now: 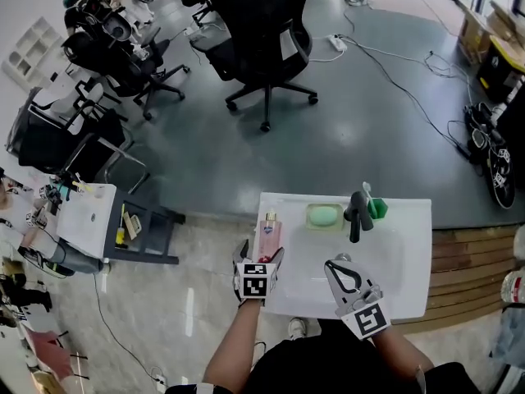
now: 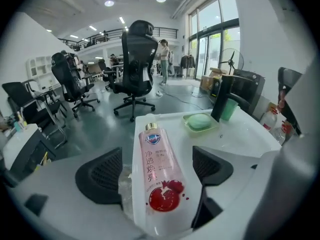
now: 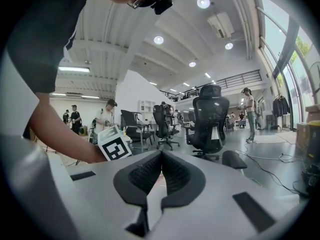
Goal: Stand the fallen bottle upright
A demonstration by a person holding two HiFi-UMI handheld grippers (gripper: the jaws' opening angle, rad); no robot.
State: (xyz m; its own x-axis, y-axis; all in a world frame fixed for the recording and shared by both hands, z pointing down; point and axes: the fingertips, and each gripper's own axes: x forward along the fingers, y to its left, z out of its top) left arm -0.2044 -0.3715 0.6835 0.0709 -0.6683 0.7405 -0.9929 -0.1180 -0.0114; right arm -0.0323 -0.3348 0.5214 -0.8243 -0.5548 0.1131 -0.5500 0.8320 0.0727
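The pink bottle point(image 1: 269, 230) with a gold cap lies on the left rim of the white sink point(image 1: 410, 249), cap pointing away from me. In the left gripper view the bottle point(image 2: 156, 156) shows a pomegranate picture and lies between the jaws. My left gripper point(image 1: 259, 257) point(image 2: 156, 170) is open, one pad on each side of the bottle's lower half, with small gaps. My right gripper point(image 1: 340, 271) point(image 3: 161, 169) is shut on nothing, held over the near part of the basin and tilted up toward the room.
A black faucet point(image 1: 356, 212), a green soap point(image 1: 325, 215) in its dish and a green cup point(image 1: 376, 208) stand along the sink's far edge. Office chairs point(image 1: 267, 31) and cables are on the floor beyond. A small cart point(image 1: 90, 216) stands at the left.
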